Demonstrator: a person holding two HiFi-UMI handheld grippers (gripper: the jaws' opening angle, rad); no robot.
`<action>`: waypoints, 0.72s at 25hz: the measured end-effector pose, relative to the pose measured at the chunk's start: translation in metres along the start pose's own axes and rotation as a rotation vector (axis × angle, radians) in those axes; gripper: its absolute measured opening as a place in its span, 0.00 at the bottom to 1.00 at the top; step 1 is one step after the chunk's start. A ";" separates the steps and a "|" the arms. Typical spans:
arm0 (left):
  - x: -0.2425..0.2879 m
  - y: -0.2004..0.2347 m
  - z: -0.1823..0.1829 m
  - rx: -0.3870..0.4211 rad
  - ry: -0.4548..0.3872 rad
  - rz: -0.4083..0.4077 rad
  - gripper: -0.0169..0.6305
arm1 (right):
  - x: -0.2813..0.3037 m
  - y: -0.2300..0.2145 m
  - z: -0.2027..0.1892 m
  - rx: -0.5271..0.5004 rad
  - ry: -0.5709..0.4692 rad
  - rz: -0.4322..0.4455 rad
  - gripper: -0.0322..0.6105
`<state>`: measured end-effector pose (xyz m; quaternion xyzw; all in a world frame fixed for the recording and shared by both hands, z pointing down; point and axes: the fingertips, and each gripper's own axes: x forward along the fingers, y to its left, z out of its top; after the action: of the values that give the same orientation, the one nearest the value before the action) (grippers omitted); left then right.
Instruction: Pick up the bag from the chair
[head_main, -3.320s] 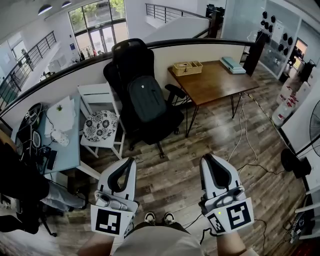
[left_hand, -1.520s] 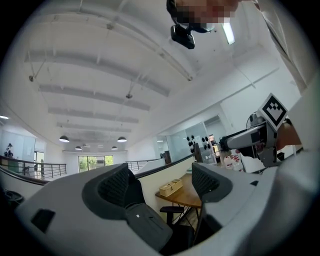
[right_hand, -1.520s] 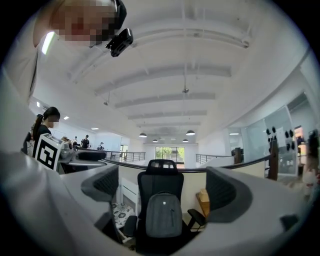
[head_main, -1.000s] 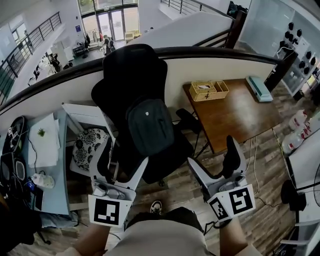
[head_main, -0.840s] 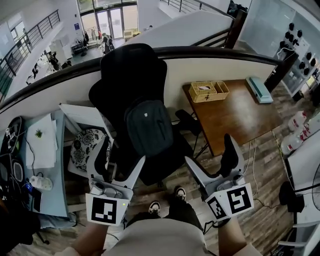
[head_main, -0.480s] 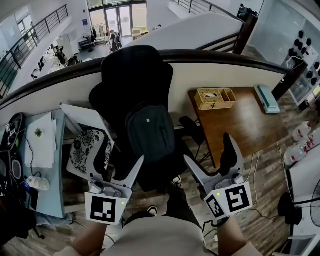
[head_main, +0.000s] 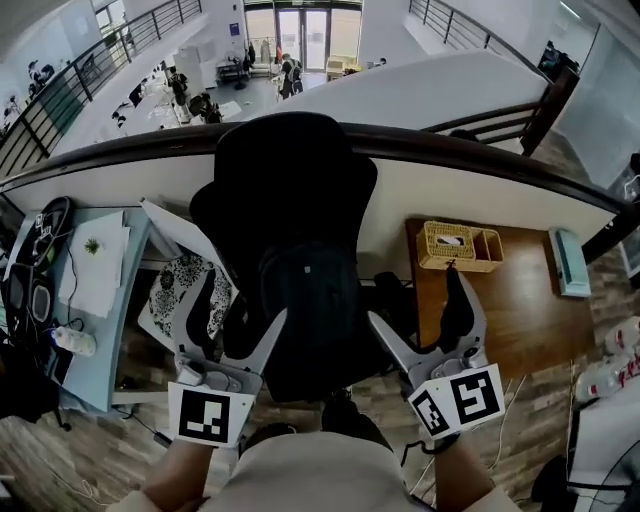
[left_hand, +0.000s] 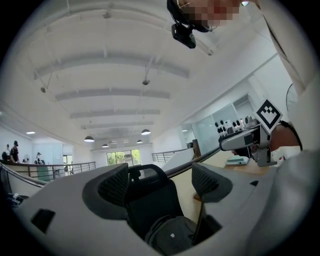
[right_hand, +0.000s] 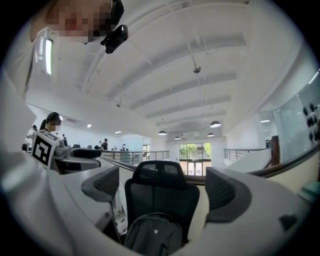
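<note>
A dark grey backpack (head_main: 312, 300) leans upright against the back of a black office chair (head_main: 285, 185) straight ahead of me. It also shows low in the left gripper view as the backpack (left_hand: 170, 237) and in the right gripper view as the backpack (right_hand: 154, 234). My left gripper (head_main: 237, 318) is open, held short of the bag on its left. My right gripper (head_main: 420, 310) is open, on the bag's right, also short of it. Nothing lies between either pair of jaws.
A white chair with a patterned cushion (head_main: 190, 300) stands left of the office chair, beside a pale blue desk (head_main: 85, 290). A wooden table (head_main: 510, 300) with a wicker basket (head_main: 455, 245) is on the right. A curved low wall (head_main: 420, 190) runs behind the chair.
I have walked up to the chair: it and the backpack grew larger and nearer in the head view. Both grippers stayed open and now flank the bag.
</note>
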<state>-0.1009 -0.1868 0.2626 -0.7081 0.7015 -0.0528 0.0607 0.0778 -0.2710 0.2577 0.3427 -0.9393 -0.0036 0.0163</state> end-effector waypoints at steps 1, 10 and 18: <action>0.008 0.000 0.002 0.003 0.002 0.026 0.62 | 0.008 -0.008 0.001 -0.001 -0.001 0.026 0.89; 0.054 0.001 0.003 0.021 0.054 0.227 0.62 | 0.069 -0.058 -0.002 -0.012 -0.012 0.237 0.89; 0.067 0.010 -0.008 0.040 0.091 0.286 0.62 | 0.098 -0.071 -0.018 0.016 0.009 0.298 0.88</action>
<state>-0.1113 -0.2540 0.2684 -0.5967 0.7959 -0.0893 0.0499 0.0492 -0.3888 0.2776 0.1996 -0.9797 0.0080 0.0180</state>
